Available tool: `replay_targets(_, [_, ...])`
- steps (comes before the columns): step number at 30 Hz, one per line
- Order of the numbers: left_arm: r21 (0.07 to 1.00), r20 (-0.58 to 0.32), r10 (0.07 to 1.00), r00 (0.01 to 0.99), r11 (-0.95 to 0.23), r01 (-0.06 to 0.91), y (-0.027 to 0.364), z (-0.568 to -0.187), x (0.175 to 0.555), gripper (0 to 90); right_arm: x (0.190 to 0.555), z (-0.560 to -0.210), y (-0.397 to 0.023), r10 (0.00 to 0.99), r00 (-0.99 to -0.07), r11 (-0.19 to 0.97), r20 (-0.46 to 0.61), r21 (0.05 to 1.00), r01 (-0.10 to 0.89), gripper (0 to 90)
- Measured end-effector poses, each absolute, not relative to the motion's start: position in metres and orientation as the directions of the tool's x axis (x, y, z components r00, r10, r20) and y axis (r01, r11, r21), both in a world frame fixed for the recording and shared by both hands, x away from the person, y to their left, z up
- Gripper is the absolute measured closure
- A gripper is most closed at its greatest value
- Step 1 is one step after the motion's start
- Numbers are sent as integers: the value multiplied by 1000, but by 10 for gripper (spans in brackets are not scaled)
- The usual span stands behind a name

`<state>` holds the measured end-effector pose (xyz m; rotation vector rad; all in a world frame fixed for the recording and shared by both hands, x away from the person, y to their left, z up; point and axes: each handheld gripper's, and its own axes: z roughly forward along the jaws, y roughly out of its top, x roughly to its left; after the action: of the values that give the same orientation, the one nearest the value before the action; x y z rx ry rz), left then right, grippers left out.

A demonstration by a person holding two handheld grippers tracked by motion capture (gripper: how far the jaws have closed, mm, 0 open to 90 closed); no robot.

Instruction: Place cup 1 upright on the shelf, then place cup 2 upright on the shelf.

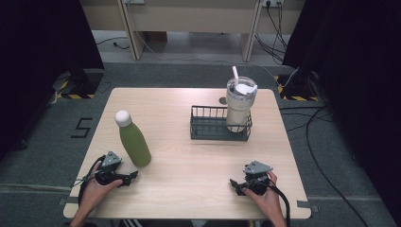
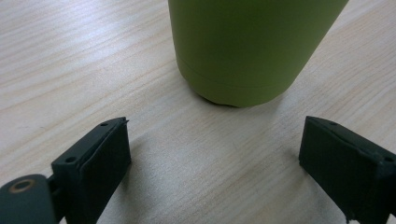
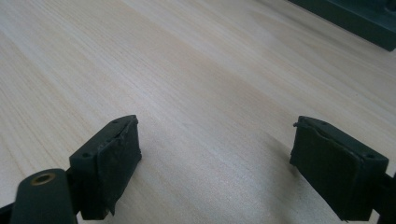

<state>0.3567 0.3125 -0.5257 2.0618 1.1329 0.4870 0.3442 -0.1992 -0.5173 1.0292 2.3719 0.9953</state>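
Observation:
A green bottle (image 1: 134, 141) with a white cap stands upright on the left half of the wooden table (image 1: 189, 156). My left gripper (image 1: 132, 177) rests low on the table just in front of it, open, with the bottle's base (image 2: 243, 51) a short way beyond the jaws. A white tumbler (image 1: 239, 105) with a straw stands inside a dark wire basket (image 1: 210, 125) at the right rear. My right gripper (image 1: 235, 184) lies open near the front right, over bare wood (image 3: 210, 93), its jaws wide apart with nothing between them.
The basket's dark edge (image 3: 355, 18) shows at the top right of the right gripper view. Bare tabletop lies between the two grippers and in front of the basket. Cables run over the grey floor (image 1: 326, 156) to the right of the table.

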Motion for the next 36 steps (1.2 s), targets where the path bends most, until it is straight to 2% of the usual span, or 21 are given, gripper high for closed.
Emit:
replay_targets(13, [746, -14, 839, 544, -354, 564, 312, -526, 356, 93, 346, -518, -201, 748, -664, 468, -13, 720, 513, 141])
replay_targets(17, [751, -23, 841, 540, -342, 565, 314, -525, 356, 142, 347, -518, -201, 747, -665, 469, -12, 719, 513, 137])
replay_targets(22, [768, -41, 826, 562, -334, 547, 317, -524, 354, 149, 347, -518, -201, 745, -667, 469, -10, 719, 513, 135])
replay_targets(36, [842, -61, 832, 551, -253, 477, 317, -514, 349, 148, 348, -518, -201, 741, -672, 474, -9, 716, 513, 121])
